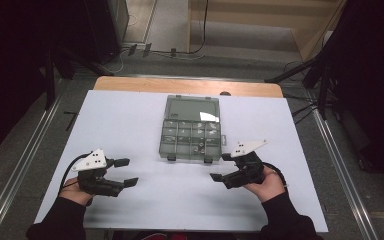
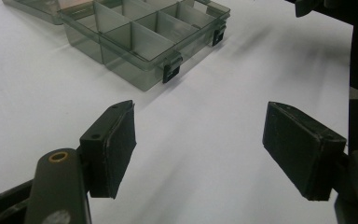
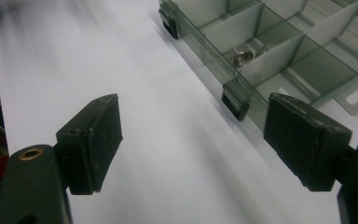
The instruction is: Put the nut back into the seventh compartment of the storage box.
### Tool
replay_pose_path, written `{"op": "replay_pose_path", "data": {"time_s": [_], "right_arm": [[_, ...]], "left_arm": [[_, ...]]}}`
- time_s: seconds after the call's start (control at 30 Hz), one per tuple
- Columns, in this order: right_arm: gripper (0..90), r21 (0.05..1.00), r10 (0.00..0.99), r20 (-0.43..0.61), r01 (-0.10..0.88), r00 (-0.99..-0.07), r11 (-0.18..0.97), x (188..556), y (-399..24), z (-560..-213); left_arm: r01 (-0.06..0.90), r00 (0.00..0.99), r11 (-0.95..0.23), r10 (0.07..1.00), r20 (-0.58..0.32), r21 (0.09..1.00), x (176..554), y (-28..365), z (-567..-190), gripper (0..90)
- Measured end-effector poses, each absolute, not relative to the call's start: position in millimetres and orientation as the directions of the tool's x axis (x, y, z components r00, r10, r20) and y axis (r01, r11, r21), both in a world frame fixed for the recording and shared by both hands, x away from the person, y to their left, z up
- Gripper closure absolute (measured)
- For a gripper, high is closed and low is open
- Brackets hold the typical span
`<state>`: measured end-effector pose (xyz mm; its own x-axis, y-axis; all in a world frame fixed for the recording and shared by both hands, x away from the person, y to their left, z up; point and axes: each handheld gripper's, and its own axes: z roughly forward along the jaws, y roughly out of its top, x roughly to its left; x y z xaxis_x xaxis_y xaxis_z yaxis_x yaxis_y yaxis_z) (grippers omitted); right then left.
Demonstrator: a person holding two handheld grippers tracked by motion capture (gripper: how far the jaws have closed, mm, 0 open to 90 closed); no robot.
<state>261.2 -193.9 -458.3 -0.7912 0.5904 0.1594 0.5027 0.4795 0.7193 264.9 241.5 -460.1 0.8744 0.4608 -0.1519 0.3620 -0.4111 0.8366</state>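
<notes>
At about 8 o'clock on the white tabletop (image 1: 130,125), the left hand-held gripper (image 1: 125,172) hovers with its jaws spread wide and nothing between them. Toward 12 o'clock of centre lies the organizer box (image 1: 191,141), a smoky clear plastic case with its lid (image 1: 192,108) folded flat behind it and its dividers exposed. It looks light, rigid and slick, so it would likely slide under a push; the front wall beside a black latch (image 2: 171,71) seems the best purchase. One compartment holds a small metal part (image 3: 243,56). At about 4 o'clock, the right hand-held gripper (image 1: 221,167) is equally wide open and empty, just beside the box's near corner.
</notes>
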Motion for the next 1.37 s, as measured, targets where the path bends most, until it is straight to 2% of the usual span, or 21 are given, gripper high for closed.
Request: {"op": "replay_pose_path", "data": {"time_s": [0.4,0.73,1.37], "right_arm": [[20.8,0.708,0.621,0.165,0.530,-0.766,0.466,244.1,-220.4,-465.2],[20.7,0.727,0.609,0.179,0.521,-0.773,0.448,237.3,-235.5,-472.6],[20.1,0.731,0.607,0.190,0.524,-0.772,0.438,238.1,-236.6,-474.6]], "left_arm": [[0.364,0.873,-0.413,0.464,-0.151,0.835,265.4,241.0,-460.9,25.9],[0.364,0.873,-0.411,0.464,-0.152,0.836,265.2,240.7,-460.8,25.9],[0.389,0.863,-0.433,0.481,-0.157,0.813,266.5,240.0,-463.9,25.9]]}}
